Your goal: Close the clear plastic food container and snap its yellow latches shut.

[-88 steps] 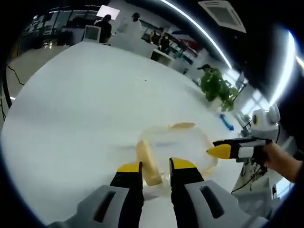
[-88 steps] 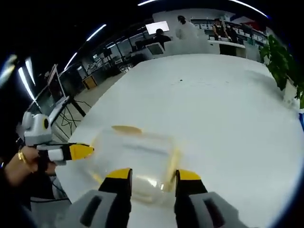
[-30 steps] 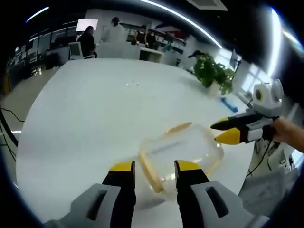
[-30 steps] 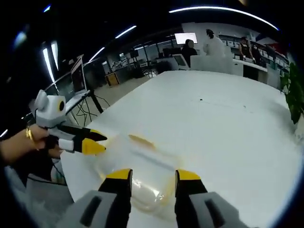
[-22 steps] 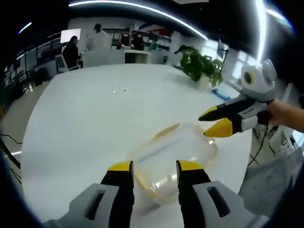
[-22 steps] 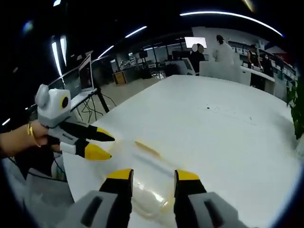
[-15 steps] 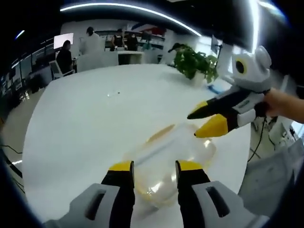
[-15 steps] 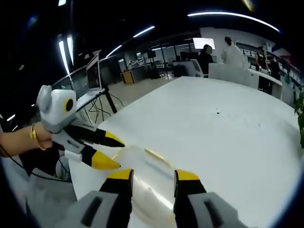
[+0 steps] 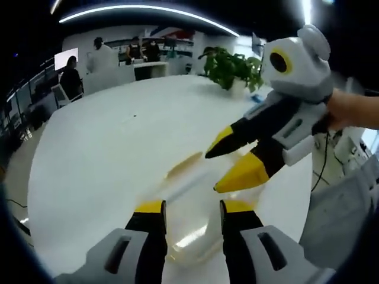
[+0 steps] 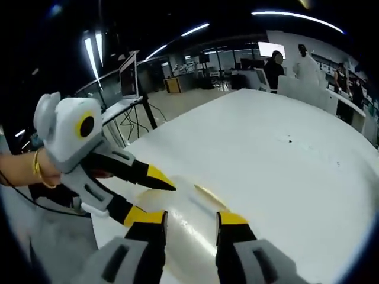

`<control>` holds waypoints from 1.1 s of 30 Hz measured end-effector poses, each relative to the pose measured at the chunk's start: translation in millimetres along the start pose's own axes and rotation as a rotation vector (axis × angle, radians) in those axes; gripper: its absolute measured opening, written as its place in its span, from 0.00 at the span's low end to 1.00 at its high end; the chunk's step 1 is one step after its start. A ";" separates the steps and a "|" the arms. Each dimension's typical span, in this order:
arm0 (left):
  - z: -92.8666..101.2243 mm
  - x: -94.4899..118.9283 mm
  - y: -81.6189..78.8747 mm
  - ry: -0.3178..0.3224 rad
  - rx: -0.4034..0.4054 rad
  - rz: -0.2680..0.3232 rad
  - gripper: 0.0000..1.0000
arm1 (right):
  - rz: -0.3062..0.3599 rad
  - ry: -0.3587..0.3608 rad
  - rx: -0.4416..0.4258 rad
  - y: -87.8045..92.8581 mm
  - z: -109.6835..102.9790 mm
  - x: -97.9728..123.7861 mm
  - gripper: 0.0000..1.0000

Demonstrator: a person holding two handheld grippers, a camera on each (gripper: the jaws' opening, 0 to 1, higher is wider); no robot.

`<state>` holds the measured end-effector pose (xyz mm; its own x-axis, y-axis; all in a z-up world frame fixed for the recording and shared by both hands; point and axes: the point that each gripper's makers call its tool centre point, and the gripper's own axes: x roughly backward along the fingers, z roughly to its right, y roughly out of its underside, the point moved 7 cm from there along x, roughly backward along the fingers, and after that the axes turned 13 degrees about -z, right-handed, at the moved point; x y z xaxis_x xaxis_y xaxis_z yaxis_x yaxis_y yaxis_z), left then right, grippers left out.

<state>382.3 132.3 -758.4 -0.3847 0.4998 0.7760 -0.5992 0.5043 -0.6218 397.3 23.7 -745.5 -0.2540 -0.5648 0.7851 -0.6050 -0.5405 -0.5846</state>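
Moved: both tongs have closed in on each other over the container since half a second ago, the other tool now looming large in each view.
Left tongs (image 9: 189, 206): jaws parted a moderate way, holding nothing, poised just above the near end of the clear container (image 9: 195, 201).
Right tongs (image 10: 188, 218): parted about the same, empty, right over the container (image 10: 189, 228).
Container: sits near the tabletop's (image 9: 106, 148) near-right edge, lid looking down already; one yellow latch (image 9: 185, 163) shows on the far side, seemingly not yet snapped.
Step in hand: likely pressing a latch down. My call: steady the lid with one tool, push the latch flap with a single jaw tip, straight against the wall, so the light box doesn't skate.
Crowding: the two tools are nearly touching above the box; one should hold off while the other works.
Edge: tabletop rim close on the person's side, so push away from it.
Room: wide bare tabletop beyond; plant (image 9: 232, 66) well apart at the far right.
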 end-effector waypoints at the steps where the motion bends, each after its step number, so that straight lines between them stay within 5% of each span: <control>1: -0.1 -0.3 -0.5 0.001 -0.008 0.002 0.34 | -0.004 -0.001 0.004 -0.7 1.2 -1.4 0.30; 11: 3.2 2.8 -2.2 0.061 -0.108 -0.006 0.40 | -0.048 -0.021 0.065 -1.2 5.8 -6.9 0.31; 20: 11.3 5.1 4.3 0.065 -0.278 -0.032 0.43 | -0.072 -0.032 0.172 -9.7 3.7 -5.8 0.35; 29: 24.9 5.3 3.4 0.086 -0.403 -0.020 0.55 | -0.205 -0.104 0.287 -12.4 7.8 -16.5 0.41; 33: 28.3 -0.2 5.7 0.045 -0.497 -0.066 0.54 | -0.225 -0.114 0.330 -18.3 10.2 -22.8 0.45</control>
<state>359.1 115.1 -759.2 -0.3195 0.4799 0.8171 -0.2103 0.8048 -0.5550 421.9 40.1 -754.8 -0.0469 -0.4649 0.8841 -0.3567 -0.8189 -0.4495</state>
